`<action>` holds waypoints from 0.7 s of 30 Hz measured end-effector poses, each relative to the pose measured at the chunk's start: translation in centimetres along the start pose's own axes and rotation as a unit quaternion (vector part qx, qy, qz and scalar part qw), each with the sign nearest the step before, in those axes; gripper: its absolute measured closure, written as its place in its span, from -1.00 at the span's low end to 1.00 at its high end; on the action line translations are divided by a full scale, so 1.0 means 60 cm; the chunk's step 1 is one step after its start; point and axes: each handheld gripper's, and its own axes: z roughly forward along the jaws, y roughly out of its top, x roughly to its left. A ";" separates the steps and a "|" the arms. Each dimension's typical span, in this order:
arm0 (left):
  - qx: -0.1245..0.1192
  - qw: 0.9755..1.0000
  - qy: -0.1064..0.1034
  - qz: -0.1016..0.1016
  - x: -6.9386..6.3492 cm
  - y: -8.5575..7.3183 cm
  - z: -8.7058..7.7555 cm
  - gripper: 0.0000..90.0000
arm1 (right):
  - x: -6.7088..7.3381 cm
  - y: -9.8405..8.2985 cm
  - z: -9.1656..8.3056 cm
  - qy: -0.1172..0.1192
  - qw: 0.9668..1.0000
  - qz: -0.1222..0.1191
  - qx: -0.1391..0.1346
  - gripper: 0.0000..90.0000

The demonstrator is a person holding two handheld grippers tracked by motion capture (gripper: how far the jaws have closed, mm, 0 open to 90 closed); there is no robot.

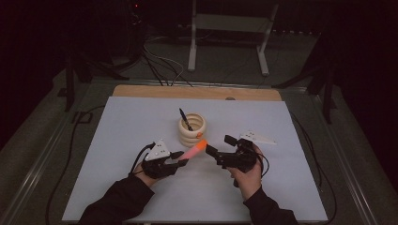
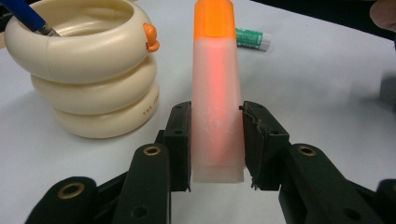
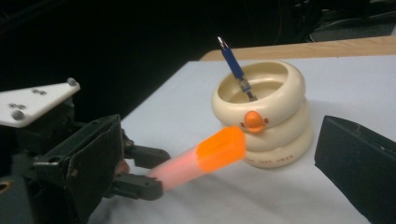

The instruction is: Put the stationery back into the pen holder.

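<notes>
Table (image 1: 141,187) under white sheet carries your cream ringed duck-face cup (image 1: 192,129), blue pen (image 1: 186,119) leaning inside. Your left gripper (image 1: 180,158) pinches the highlighter (image 1: 193,151) by its pale body, orange cap (image 2: 214,18) aimed away toward the right gripper (image 1: 220,147), lifted just beside the cup. Your right gripper's jaws stand spread, nothing between them, close to the cap. Small green-labelled glue stick (image 2: 253,38) lies on the sheet behind.

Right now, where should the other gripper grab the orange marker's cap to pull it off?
Probably by the orange cap, on its two flat sides. The left gripper already clamps the pale barrel near its tail, so the cap end sticks out free toward the right gripper. Come straight along the marker from that end, open fingers either side, clear of the cream holder.
</notes>
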 end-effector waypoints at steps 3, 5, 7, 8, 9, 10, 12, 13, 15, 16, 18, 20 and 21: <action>-0.004 1.000 0.000 -0.002 0.001 0.000 -0.001 0.46 | 0.001 -0.002 -0.001 0.007 1.000 0.015 -0.002 -0.92; -0.005 1.000 0.000 -0.003 0.001 0.000 -0.001 0.46 | 0.000 -0.003 -0.002 0.004 1.000 0.024 -0.005 -0.88; -0.010 1.000 0.001 -0.003 0.001 0.001 -0.003 0.46 | -0.006 -0.006 0.000 0.006 0.999 0.047 -0.001 -0.83; -0.012 1.000 0.002 -0.004 0.001 0.001 -0.003 0.46 | -0.008 -0.007 0.000 0.008 0.998 0.058 0.002 -0.75; -0.012 1.000 0.001 -0.003 0.001 0.001 -0.003 0.46 | -0.010 -0.008 0.001 0.006 0.998 0.067 0.004 -0.70; -0.013 1.000 0.002 -0.002 0.001 0.001 -0.003 0.46 | -0.012 -0.009 0.001 0.006 0.997 0.076 0.006 -0.66; -0.013 1.000 0.002 -0.003 0.001 0.001 -0.003 0.46 | -0.012 -0.011 0.002 0.000 0.996 0.090 0.017 -0.53; -0.014 1.000 0.003 -0.003 0.001 0.001 -0.003 0.46 | -0.011 -0.012 0.002 -0.006 0.995 0.097 0.022 -0.46; -0.018 1.000 0.002 -0.003 0.001 0.001 -0.004 0.46 | -0.011 -0.013 0.005 -0.002 0.994 0.106 0.033 -0.37; -0.020 1.000 0.001 -0.005 0.000 0.002 -0.004 0.46 | -0.011 -0.013 0.007 0.001 0.993 0.112 0.037 -0.32; -0.024 1.000 0.001 -0.003 0.000 0.003 -0.004 0.46 | -0.013 -0.015 0.012 0.012 0.991 0.125 0.044 -0.26; -0.027 1.000 0.001 -0.001 -0.002 0.003 -0.004 0.46 | -0.014 -0.017 0.017 0.022 0.989 0.140 0.049 -0.19; -0.029 1.000 -0.001 0.000 -0.003 0.003 -0.004 0.46 | -0.014 -0.018 0.020 0.030 0.987 0.149 0.053 -0.17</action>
